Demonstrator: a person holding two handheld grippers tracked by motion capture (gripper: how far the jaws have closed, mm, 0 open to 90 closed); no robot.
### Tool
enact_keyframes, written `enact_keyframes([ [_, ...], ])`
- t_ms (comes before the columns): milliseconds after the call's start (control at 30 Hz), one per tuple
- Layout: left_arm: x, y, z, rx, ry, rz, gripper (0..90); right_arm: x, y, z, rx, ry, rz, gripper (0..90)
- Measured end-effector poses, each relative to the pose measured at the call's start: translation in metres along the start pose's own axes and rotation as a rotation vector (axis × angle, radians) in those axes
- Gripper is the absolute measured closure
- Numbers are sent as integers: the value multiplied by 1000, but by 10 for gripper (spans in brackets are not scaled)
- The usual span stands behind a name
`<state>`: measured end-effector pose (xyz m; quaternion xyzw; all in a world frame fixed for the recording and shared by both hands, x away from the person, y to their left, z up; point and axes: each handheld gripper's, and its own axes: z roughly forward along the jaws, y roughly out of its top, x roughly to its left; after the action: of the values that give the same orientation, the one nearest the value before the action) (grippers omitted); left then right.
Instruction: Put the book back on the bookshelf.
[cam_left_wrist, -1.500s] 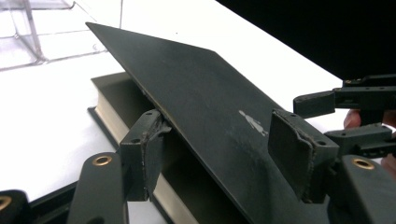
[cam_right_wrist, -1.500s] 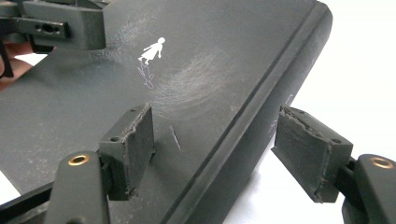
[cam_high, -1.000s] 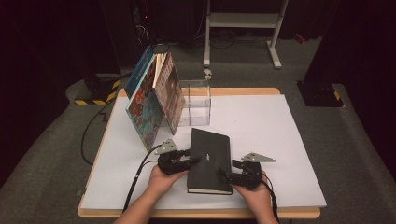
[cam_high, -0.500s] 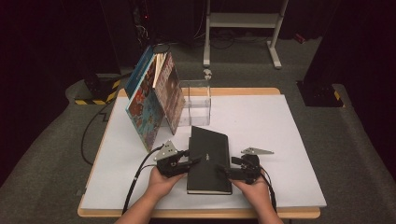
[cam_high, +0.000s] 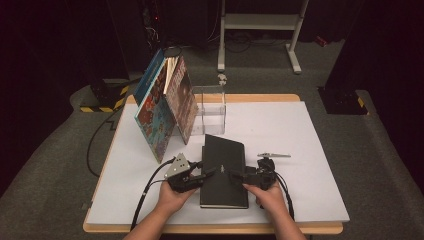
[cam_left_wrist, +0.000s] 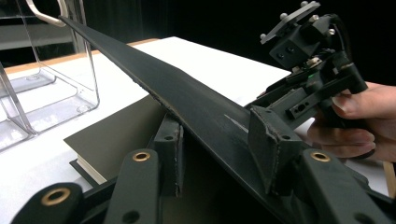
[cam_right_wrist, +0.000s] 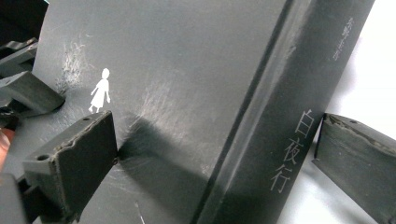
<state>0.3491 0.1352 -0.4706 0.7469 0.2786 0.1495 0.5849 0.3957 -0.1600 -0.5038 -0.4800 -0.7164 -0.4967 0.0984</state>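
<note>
A black book (cam_high: 223, 170) lies flat on the white table cover (cam_high: 310, 135), near the front edge, between the person's two hands. Its spine faces the right gripper.

Left gripper (cam_high: 210, 172): at 9 o'clock of the book. In the left gripper view the front cover (cam_left_wrist: 187, 100) is lifted clear of the page block (cam_left_wrist: 88, 165) and runs tilted between the jaws. One pad (cam_left_wrist: 268, 151) lies against the cover's upper face and the other pad (cam_left_wrist: 169, 154) sits under it. The jaws stand partly closed, clamped on the cover alone.

Right gripper (cam_high: 239, 176): at 3 o'clock of the book. Its jaws have just been opening and now stand wide. In the right gripper view one pad (cam_right_wrist: 77, 158) hovers over the cover face and the other pad (cam_right_wrist: 357, 154) sits beyond the spine, over the white surface. The spine edge lies between them, but neither pad presses on it.

Legible markings, right gripper view: the spine (cam_right_wrist: 299, 93) carries the pale characters "白夜行" (cam_right_wrist: 292, 151) running along it. A smaller line of characters (cam_right_wrist: 343, 37) sits farther up the spine, too small to read. The cover bears a small white figure in a dress (cam_right_wrist: 100, 89).

At 12 o'clock of the book stands a clear plastic holder (cam_high: 210, 111). At 10 to 11 o'clock, picture books (cam_high: 165, 107) lean together upright. Their cover lettering is too blurred to read.
</note>
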Motion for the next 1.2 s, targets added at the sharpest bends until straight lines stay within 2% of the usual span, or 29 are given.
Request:
enact_keyframes([
  [67,-2,1,-1,-7,2,15,578,-2,1,1,10,22,21,0],
  [133,-5,2,-3,-15,7,46,578,-3,0,3,45,88,40,0],
  [167,-6,3,-3,-17,8,52,578,-3,0,3,41,97,36,0],
  [267,-6,3,-4,-16,7,51,578,2,1,0,43,69,20,0],
  [333,-6,3,-4,-14,10,44,578,7,0,-5,32,18,-26,9],
  [367,-6,3,-4,-15,10,47,578,8,-1,-7,27,9,-37,15],
  [600,-5,5,-4,-10,30,22,578,21,-4,-23,-79,-80,-144,137],
  [900,-3,8,-2,-2,70,-2,567,42,-6,-36,-172,-198,-278,244],
  [1033,-6,11,-4,-19,97,28,566,51,-6,-43,-225,-232,-331,303],
  [1200,-6,12,-5,-32,121,46,561,60,-9,-50,-289,-263,-396,360],
])
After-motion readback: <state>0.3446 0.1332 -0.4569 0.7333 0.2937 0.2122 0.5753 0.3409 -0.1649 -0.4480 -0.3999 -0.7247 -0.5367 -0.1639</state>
